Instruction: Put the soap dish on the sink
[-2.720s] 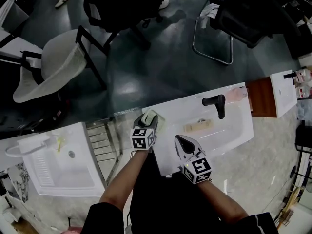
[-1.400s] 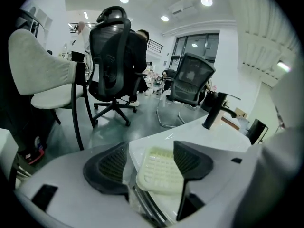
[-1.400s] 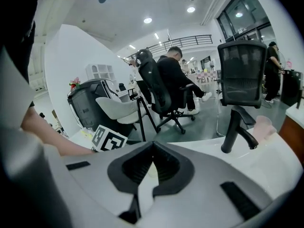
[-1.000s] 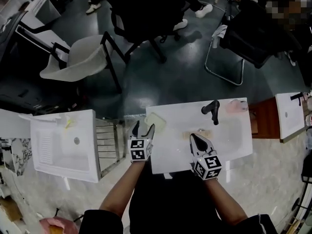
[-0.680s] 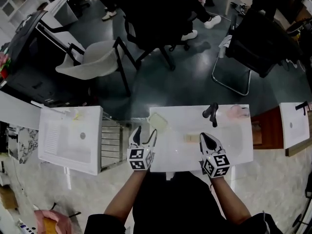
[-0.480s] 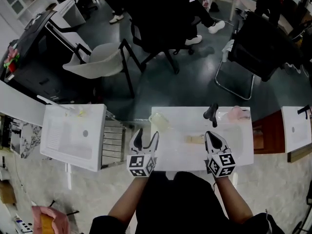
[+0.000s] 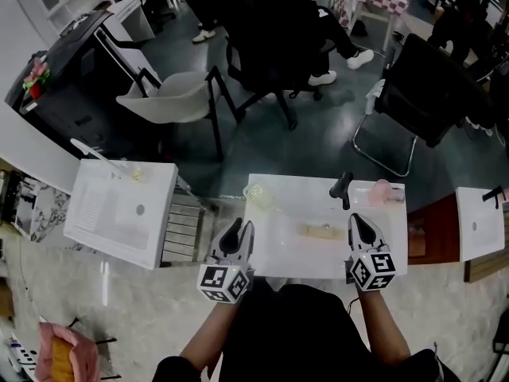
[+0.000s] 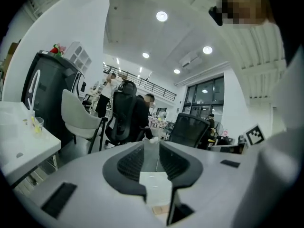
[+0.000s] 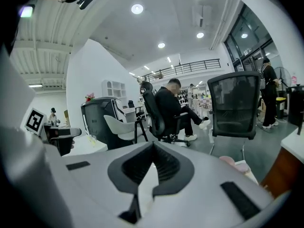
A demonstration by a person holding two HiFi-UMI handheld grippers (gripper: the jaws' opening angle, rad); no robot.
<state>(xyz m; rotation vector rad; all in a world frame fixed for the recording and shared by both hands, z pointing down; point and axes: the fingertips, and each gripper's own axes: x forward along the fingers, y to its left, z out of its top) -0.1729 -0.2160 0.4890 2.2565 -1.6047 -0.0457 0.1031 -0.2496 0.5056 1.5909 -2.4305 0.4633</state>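
Note:
The pale green soap dish (image 7: 258, 195) lies on the far left corner of the white sink (image 7: 294, 265), apart from both grippers. My left gripper (image 7: 237, 233) hovers over the sink's near left edge, well short of the dish. Its jaws have just been closing and now leave a narrow gap with nothing between them (image 8: 152, 144). My right gripper (image 7: 362, 228) is over the sink's near right side, jaws together and empty (image 9: 153, 144). Neither gripper view shows the dish.
A black faucet (image 7: 343, 188) and a pink object (image 7: 380, 191) stand at the sink's back. A wooden piece (image 7: 322, 230) lies in the basin. A second white sink (image 7: 119, 213) and metal rack (image 7: 181, 221) are left, a brown cabinet (image 7: 429, 233) right, chairs (image 7: 171, 98) beyond.
Both grippers drew back from the dish toward the sink's near edge and rose. The left jaws went from wide open to nearly together. The soap dish stayed on the sink.

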